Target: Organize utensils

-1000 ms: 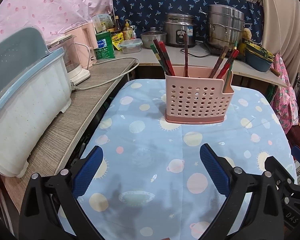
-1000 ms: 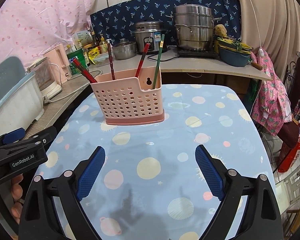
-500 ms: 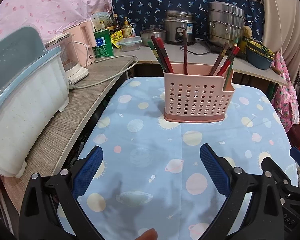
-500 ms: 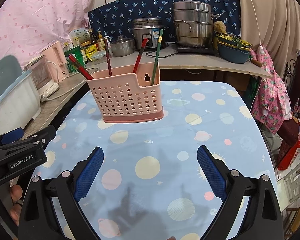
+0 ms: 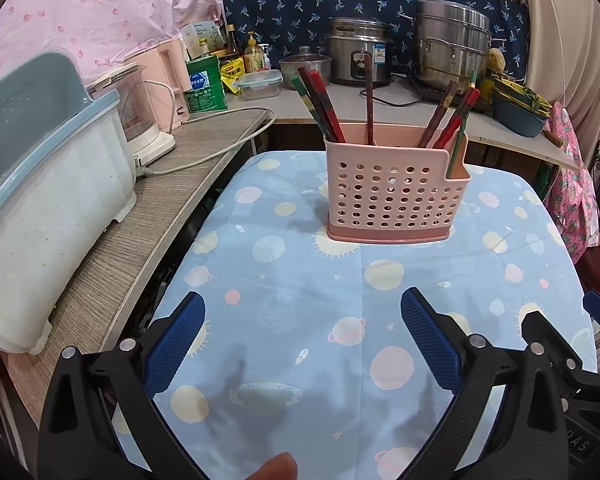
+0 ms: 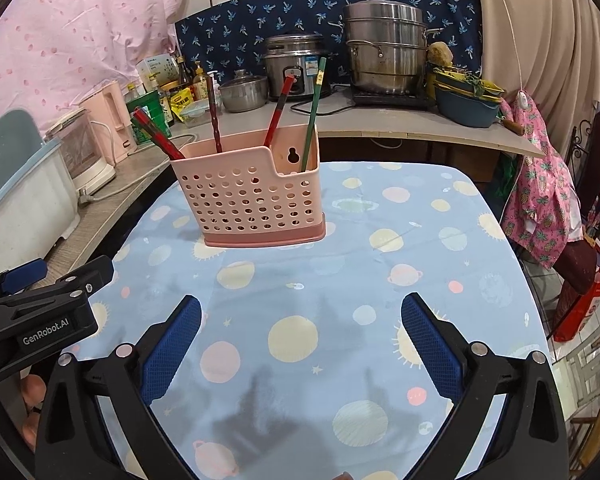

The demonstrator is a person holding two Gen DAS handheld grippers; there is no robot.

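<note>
A pink perforated utensil holder [image 5: 396, 196] stands upright on the blue planet-print tablecloth [image 5: 300, 300]; it also shows in the right wrist view [image 6: 256, 200]. Several red, brown and green chopsticks [image 5: 324, 108] lean inside it, and one green chopstick [image 6: 314, 116] stands in its small side compartment. My left gripper [image 5: 302, 316] is open and empty, above the cloth in front of the holder. My right gripper [image 6: 300, 320] is open and empty too, beside it. The left gripper's body [image 6: 40, 316] shows at the left of the right wrist view.
A white and blue dish rack [image 5: 40, 200] and a kettle [image 5: 140, 120] sit on the wooden counter [image 5: 148, 232] to the left. A rice cooker [image 5: 358, 56], a steel steamer pot [image 5: 452, 52] and bottles stand on the back counter. Pink clothing [image 6: 544, 200] hangs at the right.
Both grippers have drawn a little closer to the holder and tilted slightly; both stay open. A fingertip has come into the bottom of the left wrist view.
</note>
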